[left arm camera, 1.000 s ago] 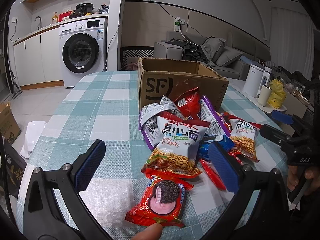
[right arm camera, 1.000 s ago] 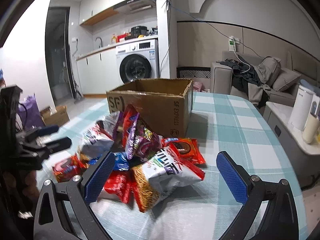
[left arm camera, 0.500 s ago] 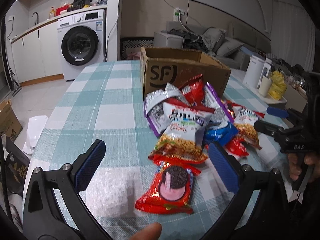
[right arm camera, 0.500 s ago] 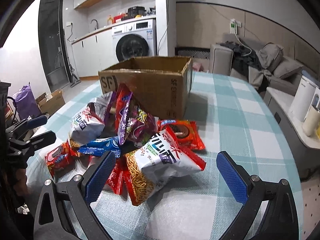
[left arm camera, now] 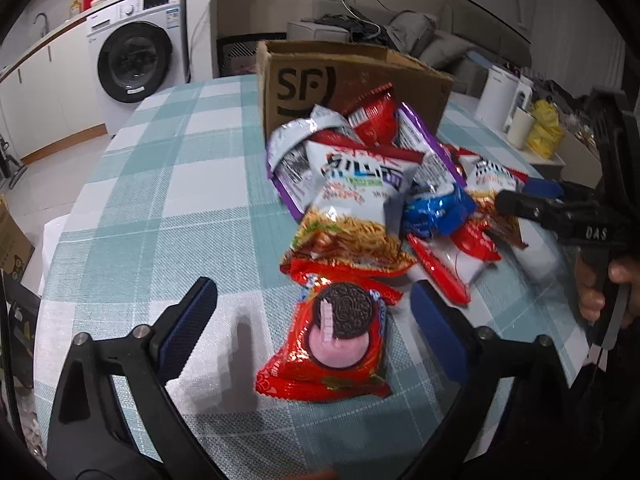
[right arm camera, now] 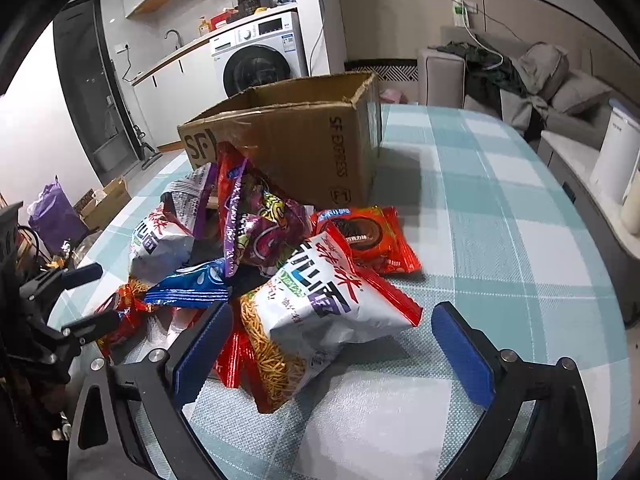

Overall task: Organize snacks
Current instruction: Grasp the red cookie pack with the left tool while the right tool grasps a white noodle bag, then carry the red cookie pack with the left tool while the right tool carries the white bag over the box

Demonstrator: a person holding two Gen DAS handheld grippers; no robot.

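I have both grippers spread wide and empty—left gripper (left arm camera: pixel 310 322) straddling the red cookie packet (left arm camera: pixel 334 340) lying in front of the brown cardboard box (left arm camera: pixel 344 84)—next, I judge, closing on it.

I am holding my left claw (left arm camera: pixel 312 322) wide open over the desk (left arm camera: pixel 160 200) with its blue and white squares. A red cookie pack (left arm camera: pixel 336 336) is lying flat between my two blue fingers (left arm camera: pixel 190 322), and I am not touching it. Just behind it, a pile of snack bags (left arm camera: pixel 376 184) is leaning against a brown box (left arm camera: pixel 344 80). The other claw (left arm camera: pixel 536 200) is poking in from the right side, near the pile.
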